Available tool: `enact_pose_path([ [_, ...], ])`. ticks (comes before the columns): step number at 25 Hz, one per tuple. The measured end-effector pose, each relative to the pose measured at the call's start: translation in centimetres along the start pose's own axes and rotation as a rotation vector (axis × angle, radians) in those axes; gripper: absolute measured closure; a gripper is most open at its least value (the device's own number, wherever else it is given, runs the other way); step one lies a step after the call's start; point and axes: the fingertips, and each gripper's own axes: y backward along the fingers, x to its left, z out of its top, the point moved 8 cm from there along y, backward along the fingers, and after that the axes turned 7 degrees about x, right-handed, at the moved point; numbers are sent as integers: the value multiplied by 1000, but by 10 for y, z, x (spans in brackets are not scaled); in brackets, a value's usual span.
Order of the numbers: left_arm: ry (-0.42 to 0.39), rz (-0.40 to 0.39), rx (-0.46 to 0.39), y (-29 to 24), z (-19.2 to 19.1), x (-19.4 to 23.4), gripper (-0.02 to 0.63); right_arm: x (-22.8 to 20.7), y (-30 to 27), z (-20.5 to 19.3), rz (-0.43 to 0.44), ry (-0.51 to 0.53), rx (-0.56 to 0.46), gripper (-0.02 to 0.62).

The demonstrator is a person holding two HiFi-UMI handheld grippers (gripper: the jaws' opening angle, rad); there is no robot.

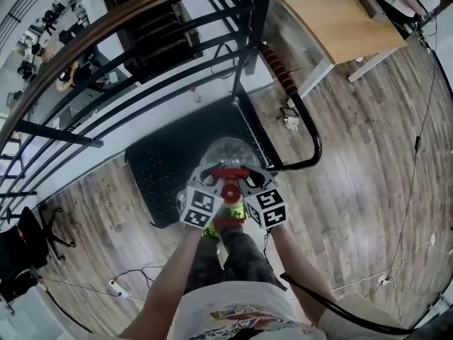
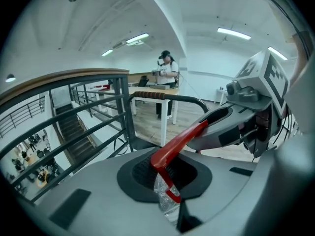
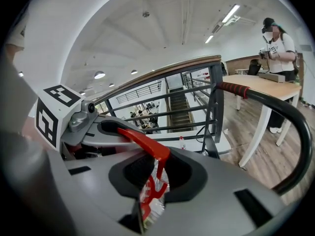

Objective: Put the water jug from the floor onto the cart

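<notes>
The person's forearms reached forward over the wooden floor [image 1: 368,190], where thin cables [image 1: 134,275] trailed at the near edge. Just beyond the person's knees, the left gripper [image 1: 214,181] and the right gripper [image 1: 245,181] met side by side, marker cubes almost touching. Each had its jaws clamped narrowly on the red handle [image 1: 228,175] of the water jug [image 1: 228,152], left from the left end and right from the right. In both gripper views the red strap ran across between the dark pads, with the jug's clear plastic just beneath it.

The jug sat over the near right part of the cart [image 1: 159,168], above its black studded deck. Whether its base touched the deck could not be told.

To the right of the jug rose the cart's black push bar [image 1: 311,137], with a red grip toward its far end. Farther off, a dark railing [image 1: 141,83] with a wooden top rail crossed the scene, and stairs [image 1: 152,20] dropped away behind it. At far right stood a wooden table [image 1: 333,16], and another person [image 3: 275,43] stood at it.
</notes>
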Motion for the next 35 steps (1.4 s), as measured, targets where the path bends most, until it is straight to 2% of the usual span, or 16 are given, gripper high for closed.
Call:
enact_pose_path([
  [15, 51, 21, 5, -57, -28, 45, 566, -30, -76, -5, 18, -16, 33, 529],
  [28, 31, -30, 50, -95, -54, 78, 566, -41, -129, -19, -7, -75, 64, 529],
  [35, 31, -47, 19, -124, -51, 106, 566, -60, -156, -7, -33, -101, 12, 531],
])
